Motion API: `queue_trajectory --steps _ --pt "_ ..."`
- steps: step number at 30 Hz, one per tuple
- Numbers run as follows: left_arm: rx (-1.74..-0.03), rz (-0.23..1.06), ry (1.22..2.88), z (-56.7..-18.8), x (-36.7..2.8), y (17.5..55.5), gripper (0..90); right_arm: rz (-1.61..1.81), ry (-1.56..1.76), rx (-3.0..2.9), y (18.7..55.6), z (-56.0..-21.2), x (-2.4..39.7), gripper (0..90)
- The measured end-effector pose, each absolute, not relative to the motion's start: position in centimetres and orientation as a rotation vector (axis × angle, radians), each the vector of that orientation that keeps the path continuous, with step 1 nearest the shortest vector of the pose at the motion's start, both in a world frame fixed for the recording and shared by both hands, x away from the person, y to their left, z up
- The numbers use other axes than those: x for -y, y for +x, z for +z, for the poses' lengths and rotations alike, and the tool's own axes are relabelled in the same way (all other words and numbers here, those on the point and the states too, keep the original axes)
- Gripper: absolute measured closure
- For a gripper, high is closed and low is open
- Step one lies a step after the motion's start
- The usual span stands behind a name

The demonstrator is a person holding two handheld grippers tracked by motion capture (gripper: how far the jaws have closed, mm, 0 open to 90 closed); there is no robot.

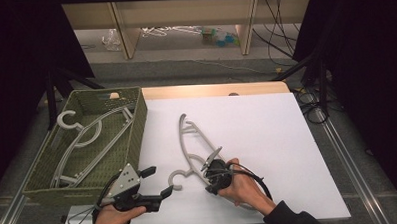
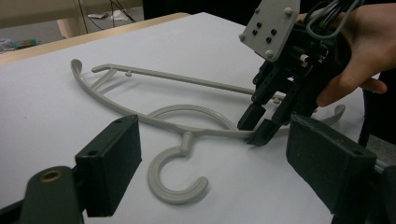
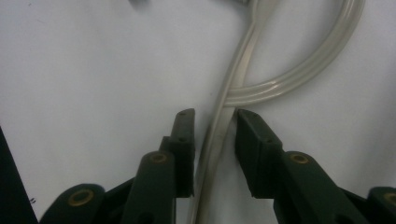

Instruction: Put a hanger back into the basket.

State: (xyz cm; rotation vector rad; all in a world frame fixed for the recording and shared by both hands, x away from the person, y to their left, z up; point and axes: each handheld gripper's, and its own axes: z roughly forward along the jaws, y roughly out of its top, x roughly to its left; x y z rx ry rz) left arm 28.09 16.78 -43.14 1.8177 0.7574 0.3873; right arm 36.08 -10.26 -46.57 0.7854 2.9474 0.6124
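A grey plastic hanger (image 1: 187, 142) lies flat on the white table top (image 1: 267, 139), its hook (image 1: 176, 180) toward the near edge. My right gripper (image 1: 209, 177) points down onto the hanger's arm just beside the hook. In the right gripper view the hanger's bar (image 3: 217, 135) runs between the two black pads of that gripper (image 3: 215, 121), with a thin gap showing on the left side. My left gripper (image 1: 160, 181) rests near the front edge, left of the hook, open and holding nothing. The left gripper view has the hanger (image 2: 187, 128) beyond its wide jaws (image 2: 219, 158).
A green woven basket (image 1: 137, 124) stands at the table's left side with two or more grey hangers (image 1: 87, 136) lying inside. Black cables trail from both grippers. Beyond the table's far edge are wooden shelf legs and floor clutter.
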Motion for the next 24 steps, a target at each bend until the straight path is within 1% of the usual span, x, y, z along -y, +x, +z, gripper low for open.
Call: queue_trajectory --steps 3,7,11,18,24 --pt "-0.750 0.391 1.826 -43.2 -16.8 28.1 17.9 0.599 0.785 -2.950 36.4 -46.5 10.3 75.4" --pt "-0.747 0.396 1.833 -43.2 -16.8 28.1 18.1 0.612 0.815 -2.958 36.6 -46.5 10.6 77.7" --pt "-0.739 0.407 1.842 -43.1 -16.8 28.0 18.4 0.629 0.802 -2.971 36.8 -46.5 11.0 81.8" --pt "-0.724 0.424 1.869 -43.3 -16.7 28.1 19.7 0.605 0.649 -3.037 36.7 -46.0 12.3 82.1" --pt "-0.708 0.452 1.913 -43.4 -16.5 28.5 21.9 0.656 0.556 -3.088 36.1 -44.5 14.0 82.1"
